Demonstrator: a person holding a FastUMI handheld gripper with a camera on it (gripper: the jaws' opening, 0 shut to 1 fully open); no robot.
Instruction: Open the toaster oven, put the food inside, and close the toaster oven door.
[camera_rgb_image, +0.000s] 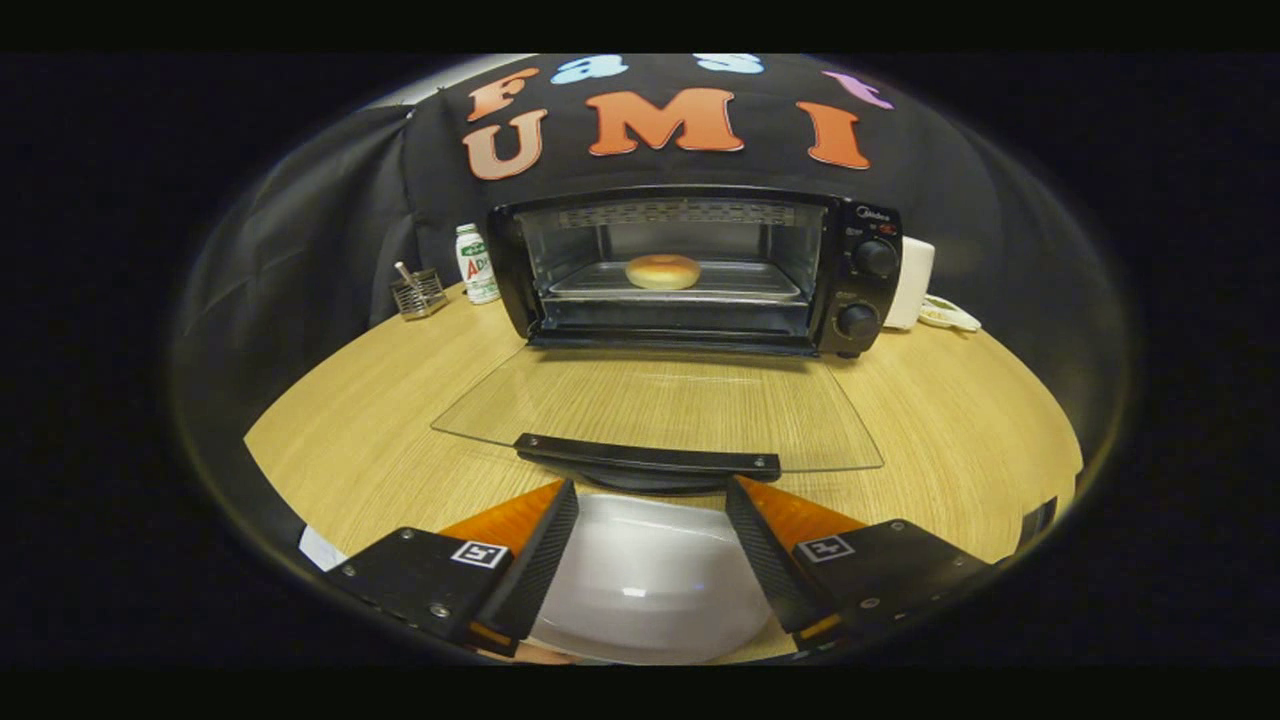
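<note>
With its fingers spread wide and holding nothing, the gripper (650, 495) hovers over a white plate (650, 580) at the desk's (340, 440) near edge, just short of the dropped glass door's handle (648, 458), and a clumsy lift from below could let the door (660, 405) slip and slam or shove the toaster oven (700, 270) back, jolting the bun (662, 271) on its tray (600, 285).

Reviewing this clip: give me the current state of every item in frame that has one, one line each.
toaster oven: open.
glass door: folded down flat, handle toward the fingers.
bun: inside the oven, on the tray.
white plate: empty, below and between the fingers.
gripper: open, holding nothing.
bottle: upright beside the oven.
wire holder: upright, something sticking out.
</note>
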